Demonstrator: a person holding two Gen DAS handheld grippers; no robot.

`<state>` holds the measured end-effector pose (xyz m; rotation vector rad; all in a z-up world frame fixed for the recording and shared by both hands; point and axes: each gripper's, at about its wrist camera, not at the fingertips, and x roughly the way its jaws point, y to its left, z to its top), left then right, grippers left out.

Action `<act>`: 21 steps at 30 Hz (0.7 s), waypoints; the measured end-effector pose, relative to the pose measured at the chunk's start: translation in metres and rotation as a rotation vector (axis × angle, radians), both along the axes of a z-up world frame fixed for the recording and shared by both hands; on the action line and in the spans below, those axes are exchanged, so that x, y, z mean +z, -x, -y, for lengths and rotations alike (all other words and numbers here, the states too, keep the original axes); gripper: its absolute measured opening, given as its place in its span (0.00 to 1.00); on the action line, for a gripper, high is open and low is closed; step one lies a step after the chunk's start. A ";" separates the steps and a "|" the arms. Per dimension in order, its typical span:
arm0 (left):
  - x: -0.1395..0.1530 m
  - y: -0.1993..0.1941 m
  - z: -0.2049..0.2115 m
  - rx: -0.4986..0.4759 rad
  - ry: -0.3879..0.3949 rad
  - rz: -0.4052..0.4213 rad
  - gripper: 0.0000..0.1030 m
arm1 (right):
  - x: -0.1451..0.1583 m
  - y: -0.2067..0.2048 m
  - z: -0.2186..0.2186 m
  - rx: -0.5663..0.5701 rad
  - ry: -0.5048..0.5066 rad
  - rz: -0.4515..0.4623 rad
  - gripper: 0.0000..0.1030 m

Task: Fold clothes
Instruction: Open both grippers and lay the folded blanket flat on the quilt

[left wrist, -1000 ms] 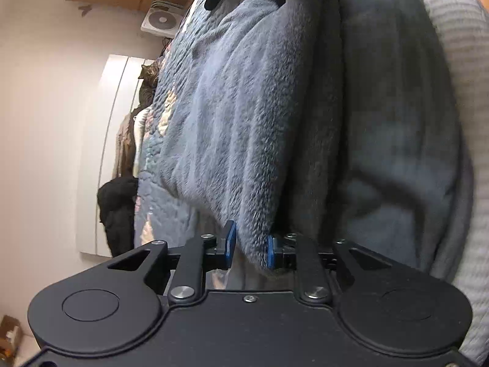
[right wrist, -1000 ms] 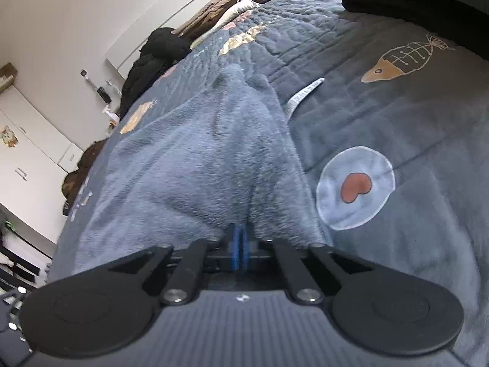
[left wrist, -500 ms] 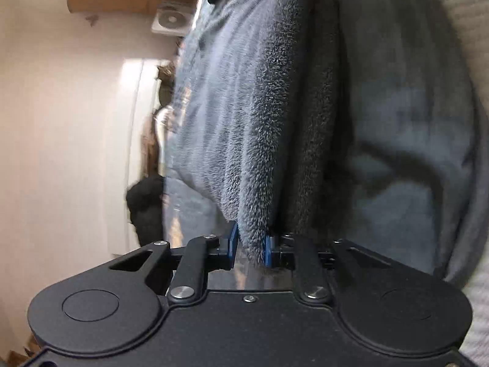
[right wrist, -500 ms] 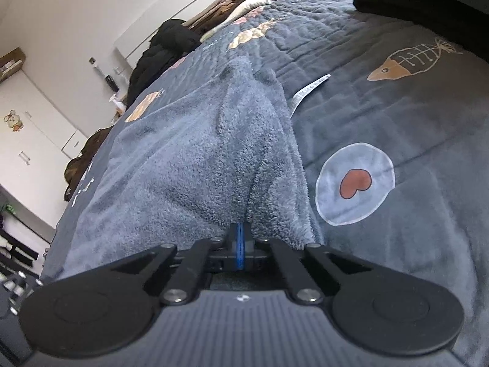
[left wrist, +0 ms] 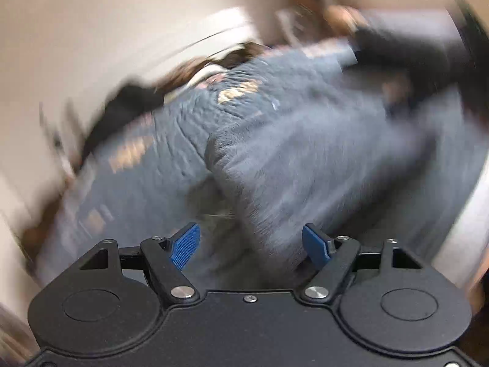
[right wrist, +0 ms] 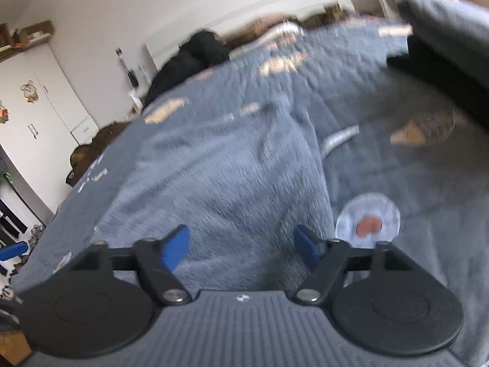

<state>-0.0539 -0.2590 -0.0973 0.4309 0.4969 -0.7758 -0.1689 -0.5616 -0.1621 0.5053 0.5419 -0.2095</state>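
Note:
A fluffy grey-blue garment [left wrist: 305, 165] lies on the quilted bed, folded over with a rounded corner at its left. It also shows in the right wrist view [right wrist: 220, 183], spread flat. My left gripper [left wrist: 250, 246] is open, its blue pads wide apart, with the garment's near edge just ahead between them. My right gripper [right wrist: 241, 244] is open too, over the garment's near edge, holding nothing. Both views are motion-blurred.
The dark grey quilt [right wrist: 412, 165] with fish and heart patches covers the bed. Dark clothes [right wrist: 195, 58] are piled at the far edge by the wall. A black garment [left wrist: 406, 52] lies at the far right. White cupboards [right wrist: 36, 104] stand at the left.
Both grippers have opened and let go of the garment, which now lies on the bed. The left gripper has swung round from a steep tilted view to facing across the bed.

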 end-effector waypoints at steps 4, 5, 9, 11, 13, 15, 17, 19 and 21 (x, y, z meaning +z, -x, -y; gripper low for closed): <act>-0.005 -0.021 -0.019 0.084 0.297 -0.282 0.71 | 0.015 0.001 -0.011 0.000 0.063 -0.018 0.88; -0.007 -0.022 -0.015 0.092 0.281 -0.291 0.71 | 0.019 0.000 -0.014 0.004 0.078 -0.037 0.89; -0.002 -0.028 0.006 0.073 0.170 -0.279 0.71 | 0.027 0.011 -0.022 -0.034 0.037 -0.075 0.89; -0.001 -0.029 0.002 0.081 0.206 -0.323 0.71 | 0.027 0.017 -0.023 -0.045 0.005 -0.084 0.89; 0.002 -0.033 0.002 0.096 0.226 -0.344 0.75 | 0.026 0.022 -0.024 -0.053 -0.004 -0.101 0.89; 0.001 -0.038 0.005 0.102 0.221 -0.342 0.83 | 0.024 0.024 -0.023 -0.060 -0.007 -0.105 0.89; -0.002 -0.047 0.009 0.100 0.208 -0.356 0.84 | 0.021 0.024 -0.021 -0.068 -0.017 -0.108 0.89; -0.007 -0.058 0.010 0.111 0.193 -0.383 0.87 | 0.017 0.020 -0.016 -0.067 -0.030 -0.110 0.89; -0.017 -0.073 0.008 0.127 0.184 -0.433 0.87 | 0.013 0.016 -0.010 -0.065 -0.042 -0.109 0.89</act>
